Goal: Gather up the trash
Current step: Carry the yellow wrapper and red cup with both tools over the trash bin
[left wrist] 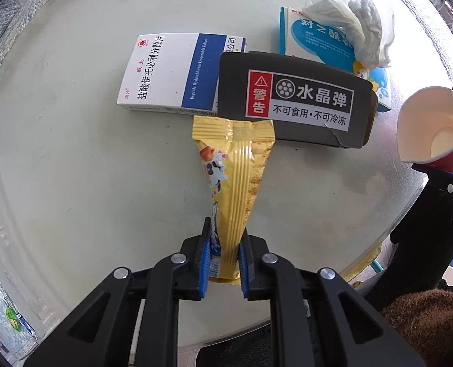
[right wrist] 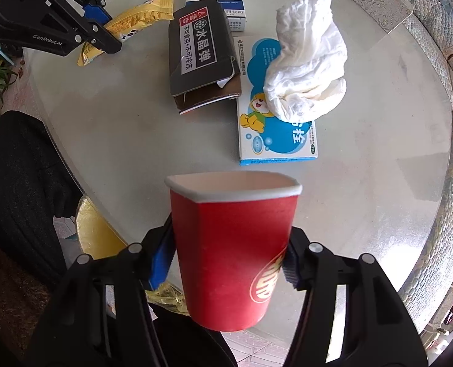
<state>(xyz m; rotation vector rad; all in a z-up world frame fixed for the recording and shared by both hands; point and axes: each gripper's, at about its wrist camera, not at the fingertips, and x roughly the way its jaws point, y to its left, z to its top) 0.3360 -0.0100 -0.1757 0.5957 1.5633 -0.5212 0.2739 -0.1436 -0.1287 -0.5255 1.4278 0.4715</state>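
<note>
- Gold foil marks the snack wrapper [left wrist: 232,189], which the left claw [left wrist: 223,263] has clamped by its narrow end between blue pads; the wrapper's wide crimped end reaches under the near edge of the black box [left wrist: 293,104].
- White-and-blue medicine box [left wrist: 177,73] lies flat on the round glass desk [left wrist: 88,153], left of the black box and touching it.
- Black cardboard box bears a red warning label and white Chinese text; in the right wrist view [right wrist: 202,52] its near flap is torn open, showing brown card inside.
- Blue cartoon medicine box [right wrist: 275,131] lies just right of the black box, flat on the desk.
- Crumpled white tissue [right wrist: 309,58] rests on the far part of that blue box, covering part of its print.
- Red paper cup [right wrist: 232,250] with a white rim is squeezed at its sides by the right claw [right wrist: 226,263], its mouth pressed out of round; it is held upright at the desk's near edge. In the left wrist view the cup [left wrist: 431,128] shows at far right, tilted so its pale inside is visible.
</note>
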